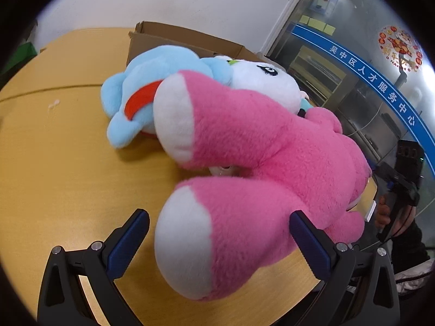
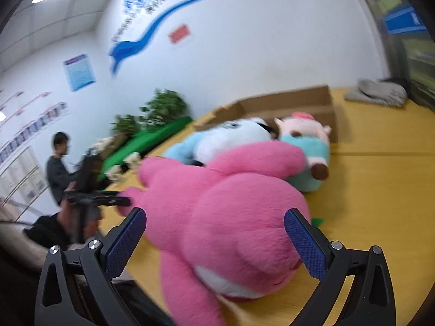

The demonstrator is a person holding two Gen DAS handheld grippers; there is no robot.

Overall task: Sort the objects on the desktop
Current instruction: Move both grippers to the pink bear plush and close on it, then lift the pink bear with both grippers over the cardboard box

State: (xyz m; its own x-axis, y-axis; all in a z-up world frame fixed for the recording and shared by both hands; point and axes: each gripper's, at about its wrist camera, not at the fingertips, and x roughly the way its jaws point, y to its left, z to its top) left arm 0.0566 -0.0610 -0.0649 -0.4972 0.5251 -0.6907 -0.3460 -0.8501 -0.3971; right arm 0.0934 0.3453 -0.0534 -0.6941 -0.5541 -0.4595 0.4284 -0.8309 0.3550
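My left tool (image 1: 218, 232) and right tool (image 2: 214, 231) both gape wide around the fluffy pink plush bear (image 1: 258, 163). It sprawls on the smooth yellow wooden counter (image 1: 59, 141) against a fuzzy blue-and-white plush toy (image 1: 152, 87).

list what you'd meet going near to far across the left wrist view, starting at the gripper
left gripper → pink plush toy, its leg between the open fingers → blue plush toy → cardboard box at the far side of the wooden table
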